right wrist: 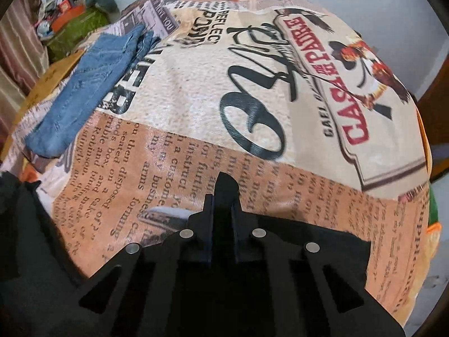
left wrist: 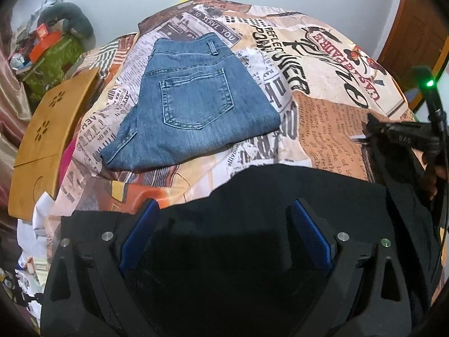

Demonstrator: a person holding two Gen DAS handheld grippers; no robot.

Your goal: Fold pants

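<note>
my left tool (left wrist: 224, 236) stands released, blue pads spread wide over the black pants (left wrist: 280, 185), which lie along the near edge of the bed (left wrist: 331, 64) on its newspaper-print cover. my right tool (right wrist: 224, 213) is clenched; its tips sit at a black edge of the pants, and i judge a thin fold is pinched there, though i cannot confirm cloth between the pads. a folded pair of jeans (left wrist: 190, 112) lies further back on the bed, well apart.

risks as i judge them: with only one corner secured, lifting would drag the pants askew and bunch them. a shallow pinch may slip free. black tool on black cloth hides the edge, so my left grasp could close on air or catch the bed cover.
</note>
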